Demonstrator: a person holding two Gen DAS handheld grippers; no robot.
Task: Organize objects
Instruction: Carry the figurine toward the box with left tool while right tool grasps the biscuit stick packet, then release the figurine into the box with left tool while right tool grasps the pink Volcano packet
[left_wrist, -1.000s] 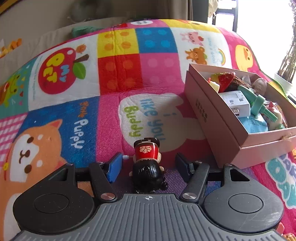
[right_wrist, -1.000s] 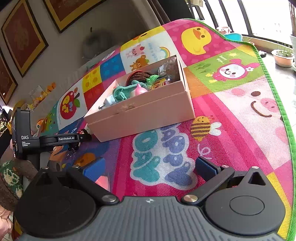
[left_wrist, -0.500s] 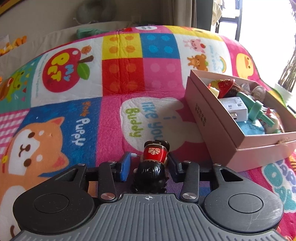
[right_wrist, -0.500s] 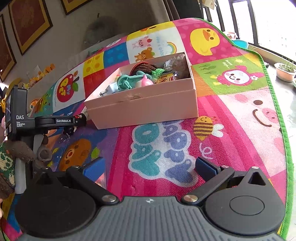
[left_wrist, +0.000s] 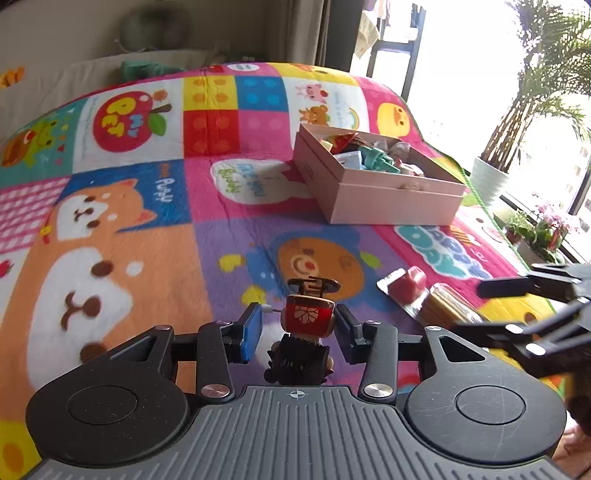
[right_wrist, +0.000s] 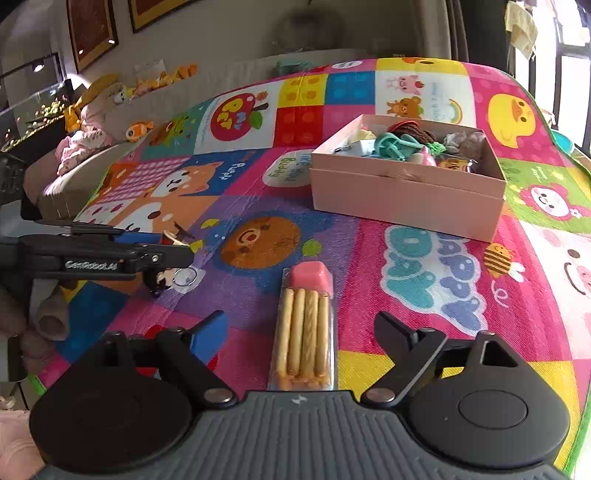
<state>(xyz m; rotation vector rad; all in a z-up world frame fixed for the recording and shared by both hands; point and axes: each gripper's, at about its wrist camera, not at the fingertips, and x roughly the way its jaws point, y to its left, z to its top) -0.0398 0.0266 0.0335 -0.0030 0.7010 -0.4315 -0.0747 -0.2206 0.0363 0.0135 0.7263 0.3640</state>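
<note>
Doll (left_wrist: 308, 325) sits pinched in the left tool (left_wrist: 299, 328), up off the mat (left_wrist: 110, 240). Carry it level over the pink box (left_wrist: 388, 199). Right tool (right_wrist: 299, 328) is spread around the snack pack (right_wrist: 304, 328).

Between the pink box (right_wrist: 402, 201) and our right gripper (right_wrist: 299, 325) lay bare play mat (right_wrist: 424, 266), with only the biscuit-stick packet (right_wrist: 306, 328) (lengthwise between the spread fingers) obstructing. Our left gripper (right_wrist: 162, 254), clamped on a doll figure (left_wrist: 308, 321), blocked the left side; the box stood well apart.
</note>
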